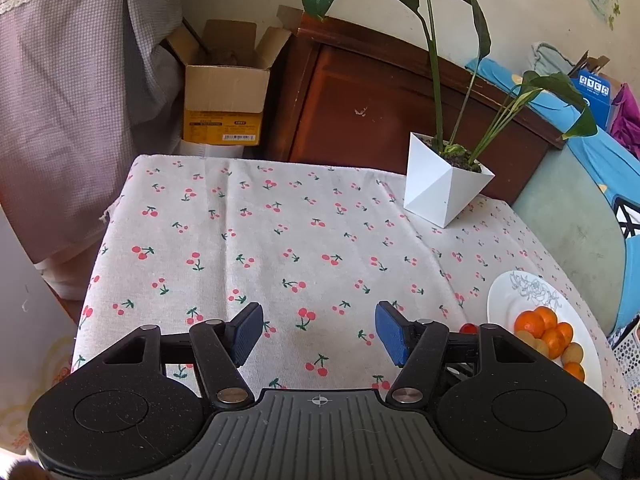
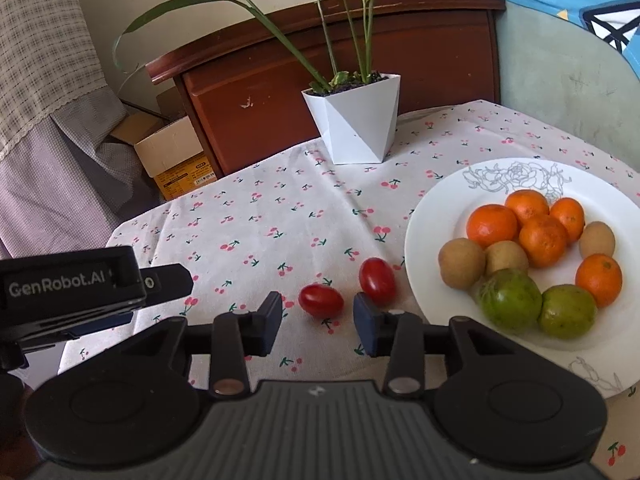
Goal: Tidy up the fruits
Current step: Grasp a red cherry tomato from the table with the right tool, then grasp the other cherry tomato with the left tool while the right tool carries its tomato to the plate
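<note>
Two red cherry tomatoes lie on the cherry-print cloth just left of a white plate [image 2: 432, 200]. One tomato [image 2: 321, 300] sits right in front of my right gripper [image 2: 318, 326], level with the gap between its fingertips and untouched by the pads. The other tomato [image 2: 377, 281] lies a little further on, near the plate's rim. The plate holds several oranges [image 2: 542, 240], brown kiwi-like fruits [image 2: 462, 264] and two green fruits [image 2: 510, 300]. My left gripper [image 1: 318, 334] hangs open over bare cloth with nothing between its blue pads. Its view shows the plate [image 1: 508, 300] at the right.
A white angular plant pot [image 2: 354, 120] with long leaves stands at the back of the table. Behind it is a dark wooden cabinet [image 2: 360, 52]. A cardboard box [image 1: 224, 92] sits beyond the far left corner. The left gripper's body [image 2: 80, 292] is at the right view's left edge.
</note>
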Demonstrator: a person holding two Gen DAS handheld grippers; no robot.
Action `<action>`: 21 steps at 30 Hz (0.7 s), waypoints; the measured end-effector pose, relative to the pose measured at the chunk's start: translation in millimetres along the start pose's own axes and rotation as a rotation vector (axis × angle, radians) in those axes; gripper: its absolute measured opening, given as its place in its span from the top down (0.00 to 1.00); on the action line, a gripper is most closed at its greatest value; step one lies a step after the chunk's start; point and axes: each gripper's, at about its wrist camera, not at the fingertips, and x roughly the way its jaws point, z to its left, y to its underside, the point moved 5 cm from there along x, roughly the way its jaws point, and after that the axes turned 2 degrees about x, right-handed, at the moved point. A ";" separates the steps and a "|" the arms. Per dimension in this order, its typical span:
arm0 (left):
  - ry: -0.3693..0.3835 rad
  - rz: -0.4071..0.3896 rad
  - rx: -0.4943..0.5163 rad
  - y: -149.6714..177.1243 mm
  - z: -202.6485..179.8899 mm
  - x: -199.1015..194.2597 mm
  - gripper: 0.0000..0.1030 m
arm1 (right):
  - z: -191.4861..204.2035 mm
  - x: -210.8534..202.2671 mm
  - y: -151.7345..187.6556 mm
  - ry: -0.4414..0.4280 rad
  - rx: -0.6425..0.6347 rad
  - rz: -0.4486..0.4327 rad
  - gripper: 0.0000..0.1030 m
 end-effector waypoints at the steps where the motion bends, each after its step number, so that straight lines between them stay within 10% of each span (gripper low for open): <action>1: -0.001 0.001 0.005 0.5 -0.3 0.7 0.40 | 0.8 1.5 -0.8 0.009 -0.003 -0.003 0.61; 5: 0.000 0.004 0.022 1.8 -0.9 3.0 0.40 | 2.0 6.6 -2.0 0.029 -0.017 -0.010 0.76; 21: 0.123 0.021 0.170 17.3 -29.7 19.7 0.41 | -33.0 -59.6 -7.8 0.093 0.000 -0.010 0.76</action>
